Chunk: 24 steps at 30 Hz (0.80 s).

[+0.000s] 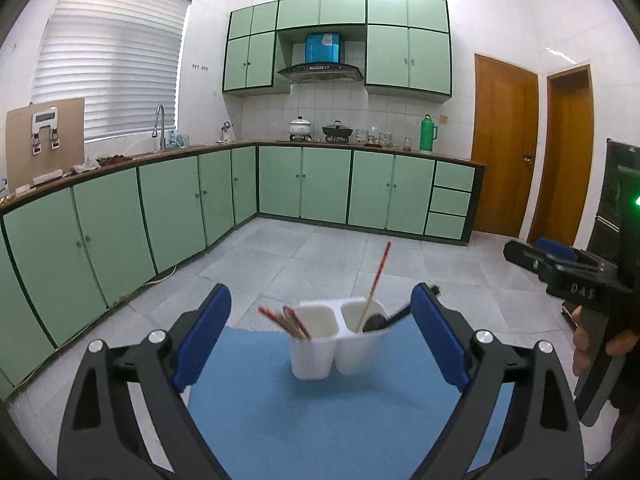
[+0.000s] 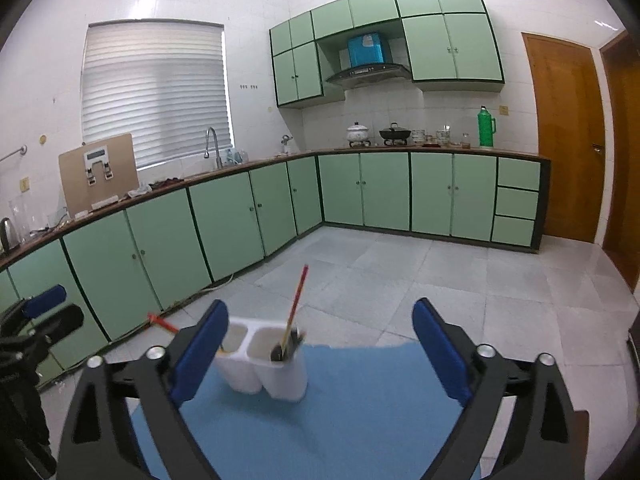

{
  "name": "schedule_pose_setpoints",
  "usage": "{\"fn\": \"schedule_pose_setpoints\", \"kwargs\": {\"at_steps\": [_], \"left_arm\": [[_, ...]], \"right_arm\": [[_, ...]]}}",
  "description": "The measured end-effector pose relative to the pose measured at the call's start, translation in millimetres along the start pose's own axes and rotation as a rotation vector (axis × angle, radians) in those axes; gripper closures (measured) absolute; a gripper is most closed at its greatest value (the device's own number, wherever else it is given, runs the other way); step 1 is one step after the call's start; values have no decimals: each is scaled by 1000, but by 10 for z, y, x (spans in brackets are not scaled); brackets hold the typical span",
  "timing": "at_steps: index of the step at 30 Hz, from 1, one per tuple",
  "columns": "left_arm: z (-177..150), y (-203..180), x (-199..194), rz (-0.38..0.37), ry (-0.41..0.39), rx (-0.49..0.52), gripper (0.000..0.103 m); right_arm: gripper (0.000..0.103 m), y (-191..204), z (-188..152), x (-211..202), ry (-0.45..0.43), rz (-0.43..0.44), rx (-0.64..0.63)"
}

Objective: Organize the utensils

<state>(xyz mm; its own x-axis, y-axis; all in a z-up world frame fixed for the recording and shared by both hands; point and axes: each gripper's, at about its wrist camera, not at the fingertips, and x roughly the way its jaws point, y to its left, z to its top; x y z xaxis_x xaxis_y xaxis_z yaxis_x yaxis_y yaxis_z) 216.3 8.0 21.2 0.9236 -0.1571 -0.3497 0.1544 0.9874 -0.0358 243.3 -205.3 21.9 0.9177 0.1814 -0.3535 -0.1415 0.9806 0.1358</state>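
A white two-compartment utensil holder (image 1: 339,342) (image 2: 267,364) stands on a blue mat (image 1: 320,416) (image 2: 340,412). Its left cup holds several red-tipped chopsticks (image 1: 286,322). Its right cup holds one upright chopstick (image 1: 376,280) (image 2: 295,308) and a dark spoon (image 1: 380,320) (image 2: 288,346). My left gripper (image 1: 320,336) is open and empty, its blue pads either side of the holder. My right gripper (image 2: 320,354) is open and empty, with the holder near its left pad. The right gripper also shows at the left wrist view's right edge (image 1: 560,264).
Green floor cabinets (image 1: 160,208) (image 2: 224,216) and a countertop run along the left and far walls. Grey floor tiles (image 1: 320,256) lie beyond the mat. Wooden doors (image 1: 504,148) stand at the right. The left gripper's body (image 2: 36,320) sits at the right wrist view's left edge.
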Motion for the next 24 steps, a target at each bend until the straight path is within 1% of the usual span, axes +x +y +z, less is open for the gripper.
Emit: {"fn": "schedule_pose_setpoints", "kwargs": {"at_steps": [1,7,9,13,17,24], "left_arm": [[-36,-9,-49,-3,4,-2,13],[-237,-152,-348,-10,33,-8,11],[-298,-179,-440,-5,38,-3,9],[-366,-241,-626,-10,45,-1,9],[-404,-301,-837,-8,34,4,9],[-397,-404,-1132,-14,5,22,9]], "right_arm": [[6,10,-67,-71,5,-4,0],[6,131,-336,-331,61,33,-5],[6,180,-401,-427,66,47,-9],[6,283,-511,-672,70,82,-34],[6,368,-544,-901,60,117,-32],[6,402,-544,-1263,42,134,-22]]}}
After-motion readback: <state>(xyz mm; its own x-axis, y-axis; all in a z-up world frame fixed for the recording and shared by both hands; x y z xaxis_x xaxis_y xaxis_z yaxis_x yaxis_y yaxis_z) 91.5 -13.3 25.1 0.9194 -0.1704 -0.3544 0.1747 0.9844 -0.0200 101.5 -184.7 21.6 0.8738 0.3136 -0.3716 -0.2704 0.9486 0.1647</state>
